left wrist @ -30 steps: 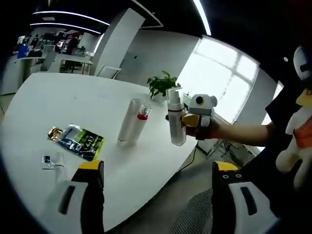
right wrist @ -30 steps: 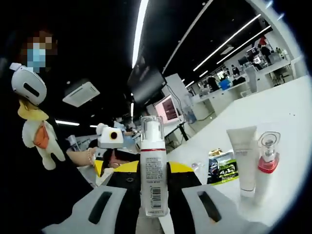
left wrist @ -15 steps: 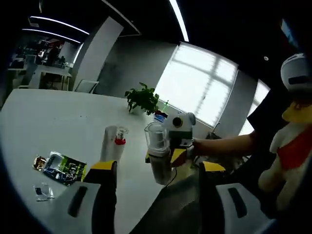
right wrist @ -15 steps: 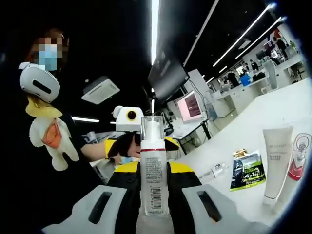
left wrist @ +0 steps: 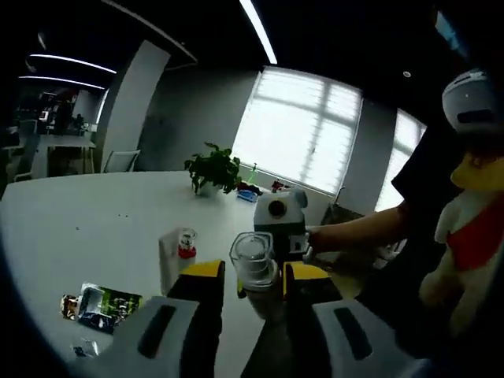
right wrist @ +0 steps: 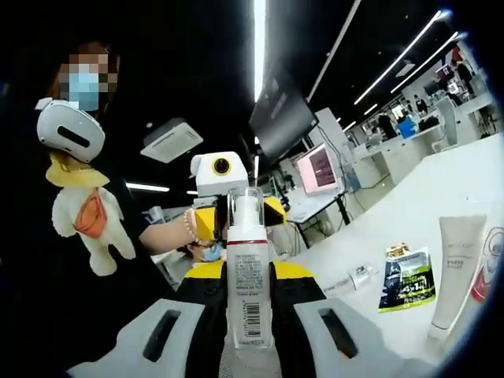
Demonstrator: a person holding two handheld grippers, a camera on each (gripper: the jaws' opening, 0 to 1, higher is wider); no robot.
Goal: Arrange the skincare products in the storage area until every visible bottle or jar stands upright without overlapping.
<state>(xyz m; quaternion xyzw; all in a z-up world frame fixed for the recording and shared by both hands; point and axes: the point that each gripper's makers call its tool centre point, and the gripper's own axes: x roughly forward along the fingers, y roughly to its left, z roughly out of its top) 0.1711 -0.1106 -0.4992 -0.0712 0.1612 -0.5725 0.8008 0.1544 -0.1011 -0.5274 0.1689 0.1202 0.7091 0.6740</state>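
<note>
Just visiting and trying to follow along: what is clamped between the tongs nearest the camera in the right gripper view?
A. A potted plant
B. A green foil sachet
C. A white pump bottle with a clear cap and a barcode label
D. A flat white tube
C: the pump bottle stands upright between the right tongs, while the sachet and tube are on the white table.

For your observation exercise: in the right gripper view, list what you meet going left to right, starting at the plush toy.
Plush toy → pump bottle held in the right claw → small vial → green sachet → white tube → red-collared bottle.
</note>
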